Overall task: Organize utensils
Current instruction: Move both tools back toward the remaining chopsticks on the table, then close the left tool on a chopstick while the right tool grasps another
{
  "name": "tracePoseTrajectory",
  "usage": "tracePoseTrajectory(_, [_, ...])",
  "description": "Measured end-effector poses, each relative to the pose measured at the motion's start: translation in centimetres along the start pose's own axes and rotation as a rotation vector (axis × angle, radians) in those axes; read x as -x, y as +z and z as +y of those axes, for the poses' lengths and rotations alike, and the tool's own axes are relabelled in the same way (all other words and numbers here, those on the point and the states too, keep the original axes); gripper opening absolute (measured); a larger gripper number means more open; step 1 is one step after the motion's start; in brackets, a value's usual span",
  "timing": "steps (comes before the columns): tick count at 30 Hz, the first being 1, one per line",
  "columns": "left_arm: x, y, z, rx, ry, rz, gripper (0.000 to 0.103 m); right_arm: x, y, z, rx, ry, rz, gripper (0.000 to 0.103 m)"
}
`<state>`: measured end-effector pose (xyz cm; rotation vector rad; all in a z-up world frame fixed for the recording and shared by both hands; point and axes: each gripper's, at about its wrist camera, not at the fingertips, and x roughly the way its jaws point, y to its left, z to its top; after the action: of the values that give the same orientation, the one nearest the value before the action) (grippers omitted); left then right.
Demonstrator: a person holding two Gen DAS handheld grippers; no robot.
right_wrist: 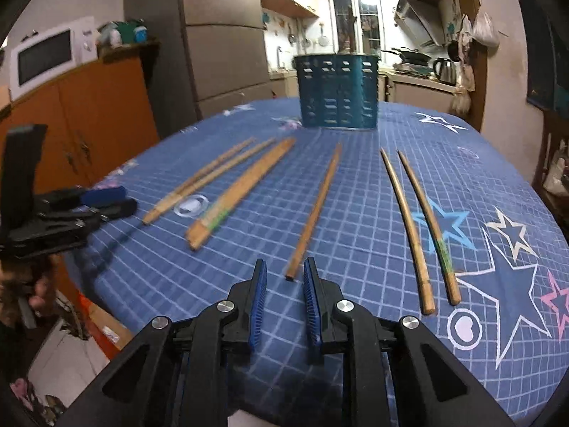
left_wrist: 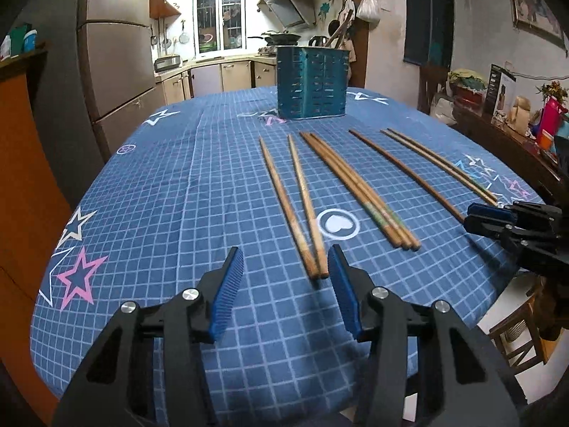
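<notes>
Dim kitchen: steel fridge (left_wrist: 117,53), barred window (left_wrist: 220,14).

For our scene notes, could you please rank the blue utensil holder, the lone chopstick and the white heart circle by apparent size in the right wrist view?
1. Blue utensil holder, though farthest away.
2. Lone chopstick: longer, far thinner.
3. White heart circle, nearest the camera.

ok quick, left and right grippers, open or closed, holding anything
Left gripper: open, holding nothing, just short of a chopstick pair.
Right gripper: open, holding nothing, a single chopstick lying ahead of its fingers.
</notes>
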<state>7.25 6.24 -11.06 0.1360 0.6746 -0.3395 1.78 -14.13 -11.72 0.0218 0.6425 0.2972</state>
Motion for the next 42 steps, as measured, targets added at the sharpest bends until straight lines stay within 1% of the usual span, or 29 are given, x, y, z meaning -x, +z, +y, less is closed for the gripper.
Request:
tracePoseTrajectory(2, [-0.3,-0.2,0.3,0.002,-0.001,0.007,0.048,-0.1,-0.1,0.3,0.013,-0.022,-0.01,0.023])
tracePoseTrajectory(7, [-0.5,-1.2,-0.3,-0.018,-0.036,0.01,0.037,-0.2,-0.3,0.7,0.019,-0.039,-0.028,0.022])
tracePoseTrajectory(8, [-0.6,-1.3,-0.5,-0.025,-0.039,0.011,0.033,-0.2,-0.4,0.7,0.012,-0.039,-0.033,0.02])
tracePoseTrajectory(10, [-1.1,-1.3,-0.7,-0.026,-0.04,0.018,0.031,0.0,-0.5,0.5,0.003,-0.042,-0.038,0.016])
tracePoseTrajectory(11, [-1.2,-1.4,-0.7,-0.024,-0.041,0.022,0.025,0.0,-0.6,0.3,0.0,-0.042,-0.041,0.015])
tracePoseTrajectory(12, [-1.2,-1.4,-0.8,-0.026,-0.038,0.022,0.023,0.1,-0.5,0.1,-0.004,-0.04,-0.042,0.015])
tracePoseTrajectory(21, [-0.2,-2.1,1.1,0.006,-0.018,0.027,0.023,0.2,-0.6,-0.3,-0.008,-0.027,-0.043,0.015])
tracePoseTrajectory(24, [0.3,-2.4,1.5,0.001,-0.01,0.028,0.023,0.3,-0.7,-0.4,-0.008,-0.024,-0.043,0.015])
tracePoseTrajectory(28, [1.0,-2.7,2.3,0.031,-0.012,0.016,0.023,0.4,-0.9,-0.5,-0.013,-0.022,-0.045,0.015])
tracePoseTrajectory(33, [0.5,-2.5,1.6,0.014,-0.014,0.021,0.023,0.4,-1.0,-0.5,-0.013,-0.021,-0.046,0.015])
tracePoseTrajectory(36, [0.1,-2.5,1.5,0.003,0.022,0.025,0.023,0.4,-1.0,-0.5,-0.014,-0.021,-0.045,0.015])
tracePoseTrajectory(39, [0.1,-2.3,2.3,0.024,0.048,0.029,0.023,0.4,-1.0,-0.5,-0.012,-0.022,-0.046,0.015])
tracePoseTrajectory(42, [0.2,-2.4,1.9,-0.001,0.032,0.026,0.023,0.4,-1.0,-0.5,-0.012,-0.024,-0.049,0.015])
